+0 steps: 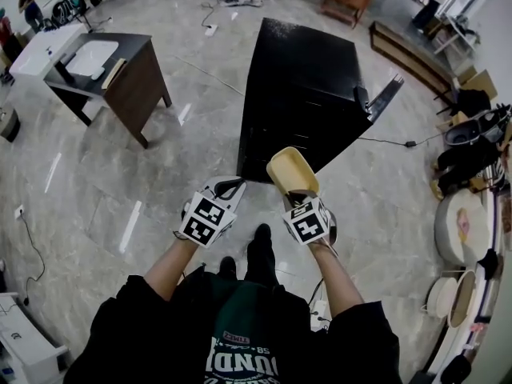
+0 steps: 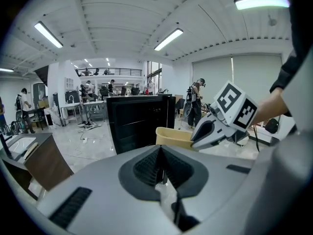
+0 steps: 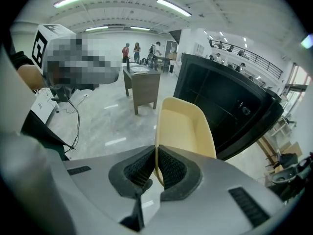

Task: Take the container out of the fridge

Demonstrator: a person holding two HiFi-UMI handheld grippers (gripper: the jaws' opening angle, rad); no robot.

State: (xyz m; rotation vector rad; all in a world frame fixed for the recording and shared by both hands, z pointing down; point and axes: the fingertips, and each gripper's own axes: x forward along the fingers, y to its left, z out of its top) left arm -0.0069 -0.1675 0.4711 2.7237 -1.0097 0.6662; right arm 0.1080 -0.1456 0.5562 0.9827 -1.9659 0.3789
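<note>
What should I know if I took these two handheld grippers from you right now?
Right gripper: shut on the wall of the cream container, holding it in the air.
Left gripper: shut, empty.
Black fridge: on the floor ahead; the container is outside it.
Done: container is out.
Left: probably set it down; the fridge's door looks ajar.

A black fridge (image 1: 304,94) stands directly ahead, blocking the way forward. To its left, open marble floor (image 1: 184,190) gives passing room, up to a dark wooden surface (image 1: 132,74). A cable (image 1: 384,141) trails across the floor on the right.
</note>
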